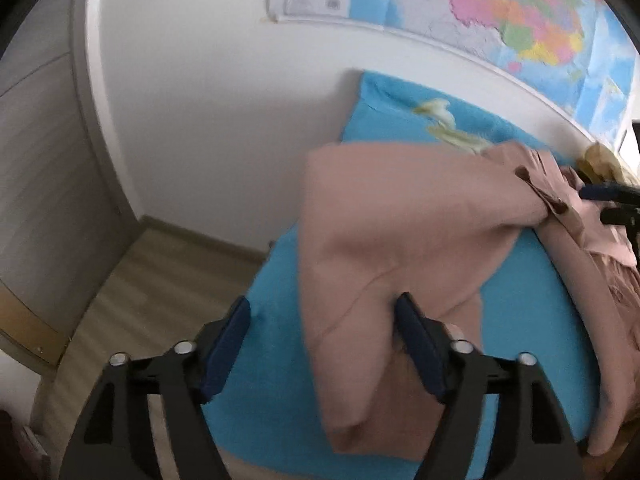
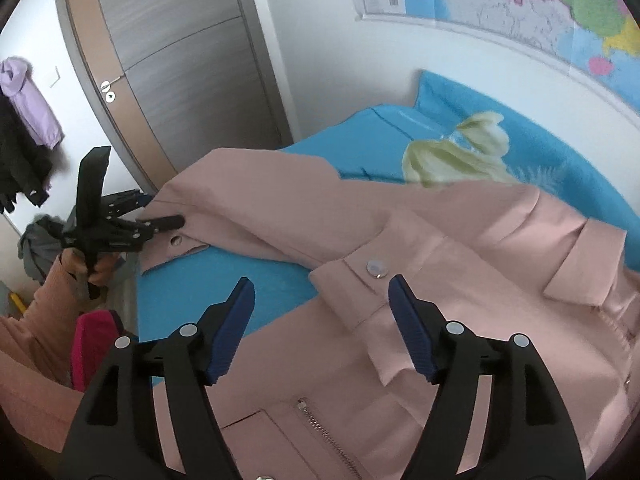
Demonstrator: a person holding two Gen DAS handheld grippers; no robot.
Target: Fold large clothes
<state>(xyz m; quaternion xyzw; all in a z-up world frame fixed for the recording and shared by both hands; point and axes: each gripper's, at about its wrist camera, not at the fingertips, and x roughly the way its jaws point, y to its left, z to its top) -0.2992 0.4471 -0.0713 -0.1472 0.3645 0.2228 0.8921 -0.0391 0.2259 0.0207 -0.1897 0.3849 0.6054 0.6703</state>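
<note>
A pink jacket (image 2: 460, 272) lies spread on the blue-covered bed (image 2: 248, 276), its sleeve (image 1: 380, 232) folded across beneath our left hand-held gripper (image 1: 324, 316), whose jaws stand released, one finger on the cloth. Our right hand-held gripper (image 2: 322, 300) hangs above the jacket's snap button (image 2: 377, 269), jaws apart, gripping nothing. Beyond both, a pale yellow-green garment (image 2: 456, 156) rests under a wall map (image 2: 540, 12); a grey door (image 2: 192, 64) stands left.
</note>
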